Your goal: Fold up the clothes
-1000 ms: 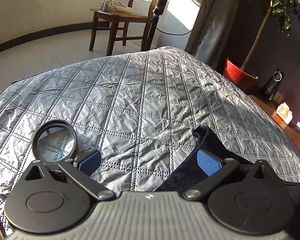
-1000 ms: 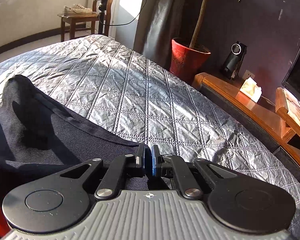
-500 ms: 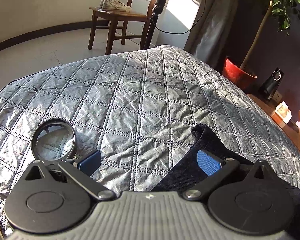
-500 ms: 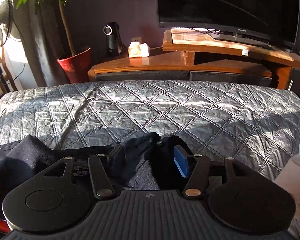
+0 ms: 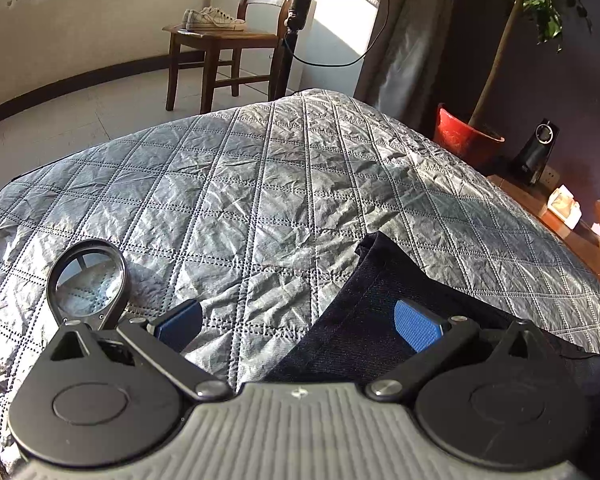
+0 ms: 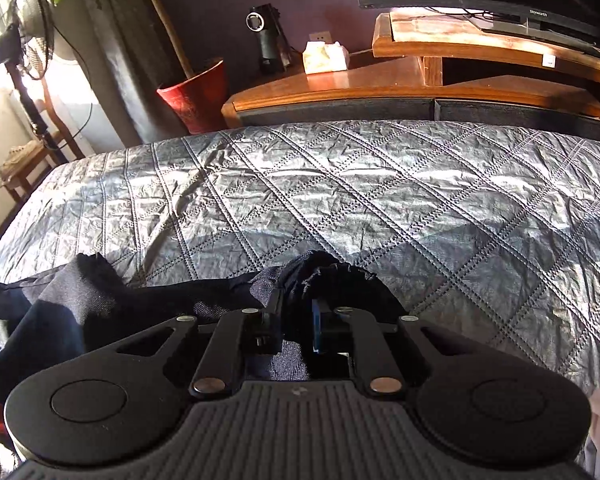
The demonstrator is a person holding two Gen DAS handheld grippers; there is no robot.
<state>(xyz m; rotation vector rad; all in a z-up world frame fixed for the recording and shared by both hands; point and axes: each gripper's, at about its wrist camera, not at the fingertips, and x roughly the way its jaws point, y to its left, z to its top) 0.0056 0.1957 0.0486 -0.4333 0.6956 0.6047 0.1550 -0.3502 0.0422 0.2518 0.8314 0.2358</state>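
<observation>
dark navy garment (image 6: 148,312) lies bunched on the grey quilted bed (image 6: 380,200). right claw (image 6: 296,330) is closing, a fold of it between the pads. left claw (image 5: 300,320) stands wide open over the garment's edge.

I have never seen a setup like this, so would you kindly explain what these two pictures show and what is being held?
There is no robot here: a person carries a two-finger gripper in each hand, and each has a wide-angle camera looking forward along its fingers. One picture comes from the left gripper, the other from the right gripper. Both look down on a grey quilted cover with a dark blue garment lying on it. The left gripper is wide open, one pad above the garment's edge and holding nothing. The right gripper's jaws are closing, with a bunched fold of the garment between them.
</observation>
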